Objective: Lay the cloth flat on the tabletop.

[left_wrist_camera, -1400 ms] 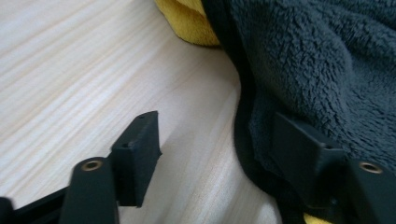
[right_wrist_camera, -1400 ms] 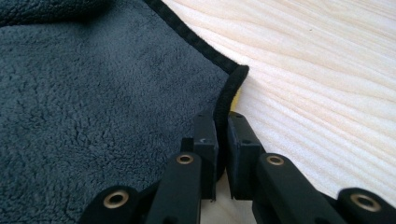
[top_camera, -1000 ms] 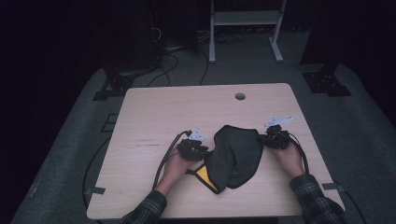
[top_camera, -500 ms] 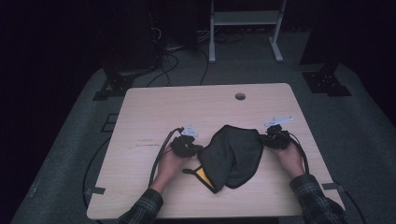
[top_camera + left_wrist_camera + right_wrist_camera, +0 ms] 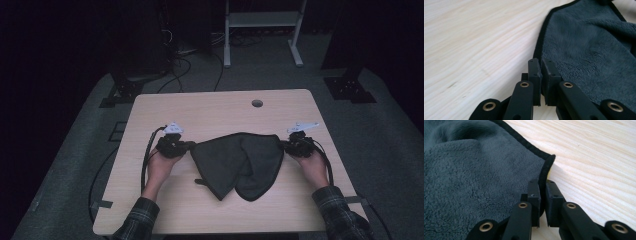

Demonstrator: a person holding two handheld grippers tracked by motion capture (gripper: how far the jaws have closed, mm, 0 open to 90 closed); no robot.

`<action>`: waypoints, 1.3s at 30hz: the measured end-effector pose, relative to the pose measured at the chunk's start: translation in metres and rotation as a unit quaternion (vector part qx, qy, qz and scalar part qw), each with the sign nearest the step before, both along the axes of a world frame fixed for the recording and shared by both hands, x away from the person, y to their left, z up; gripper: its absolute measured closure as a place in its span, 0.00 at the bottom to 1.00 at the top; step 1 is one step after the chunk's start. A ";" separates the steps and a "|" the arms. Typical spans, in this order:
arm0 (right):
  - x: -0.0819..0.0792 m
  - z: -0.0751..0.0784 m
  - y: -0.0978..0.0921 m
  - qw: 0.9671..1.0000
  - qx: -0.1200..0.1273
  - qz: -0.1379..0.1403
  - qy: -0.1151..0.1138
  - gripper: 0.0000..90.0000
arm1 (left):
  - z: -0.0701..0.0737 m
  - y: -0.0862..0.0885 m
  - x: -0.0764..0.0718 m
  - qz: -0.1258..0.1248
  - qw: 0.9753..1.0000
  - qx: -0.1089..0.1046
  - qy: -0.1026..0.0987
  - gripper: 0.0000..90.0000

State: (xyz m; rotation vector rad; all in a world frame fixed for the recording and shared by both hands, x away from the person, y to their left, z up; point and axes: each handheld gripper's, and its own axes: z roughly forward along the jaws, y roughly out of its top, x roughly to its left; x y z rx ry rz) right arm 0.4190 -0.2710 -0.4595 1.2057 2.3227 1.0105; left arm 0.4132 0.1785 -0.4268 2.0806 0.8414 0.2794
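Observation:
A dark grey fleecy towel (image 5: 240,165) with black edging lies on the light wooden table (image 5: 210,110), stretched between my two grippers. Its lower part hangs in two folded lobes toward the front edge. My left gripper (image 5: 189,146) is at the towel's left corner. In the left gripper view the gripper (image 5: 541,66) is shut, with the towel's (image 5: 586,45) hem running in between the jaws. My right gripper (image 5: 285,145) holds the right corner. In the right gripper view the gripper (image 5: 542,187) is shut on the black hem of the towel (image 5: 474,175).
A round hole (image 5: 257,103) sits near the table's far edge. A black cable (image 5: 146,165) loops from the left gripper over the table's left side. Behind the table stand a white frame (image 5: 260,30) and black stand feet (image 5: 350,87) on the grey floor.
My left gripper has pulled left with its corner, drawing the towel out wider and flatter. The yellow patch seen under the towel earlier is now out of sight. The right gripper stayed put.

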 end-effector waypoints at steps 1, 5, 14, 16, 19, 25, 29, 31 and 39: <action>0.003 -0.002 -0.001 1.000 0.002 -0.002 0.000 0.89 | -0.001 0.001 0.001 0.002 1.000 -0.001 0.001 0.95; 0.011 -0.005 0.000 1.000 0.011 -0.006 0.001 0.78 | -0.004 -0.001 0.002 -0.002 1.000 0.007 0.004 0.95; 0.030 -0.010 -0.002 0.999 0.036 -0.025 0.004 0.74 | -0.005 -0.004 0.004 -0.003 1.000 0.007 0.002 0.95; 0.032 -0.013 -0.003 0.999 0.037 -0.028 0.009 0.80 | -0.005 -0.003 0.004 -0.001 1.000 0.006 0.003 0.95; 0.033 -0.016 -0.004 0.999 0.035 -0.032 0.020 0.84 | -0.005 -0.003 0.005 0.000 1.000 0.004 0.003 0.95; 0.032 -0.014 -0.004 0.999 0.029 -0.030 0.011 0.93 | -0.003 -0.001 0.005 0.003 1.000 0.000 0.002 0.95; 0.027 0.000 -0.006 0.999 0.039 -0.031 -0.012 0.93 | 0.004 0.005 0.005 0.009 1.000 -0.012 -0.002 0.95; 0.025 0.010 -0.008 0.998 0.045 -0.031 -0.025 0.93 | 0.010 0.009 0.005 0.012 1.000 -0.016 -0.008 0.95; 0.021 0.047 -0.012 0.994 0.075 -0.035 -0.072 0.94 | 0.041 0.021 0.012 0.027 0.998 -0.035 -0.034 0.96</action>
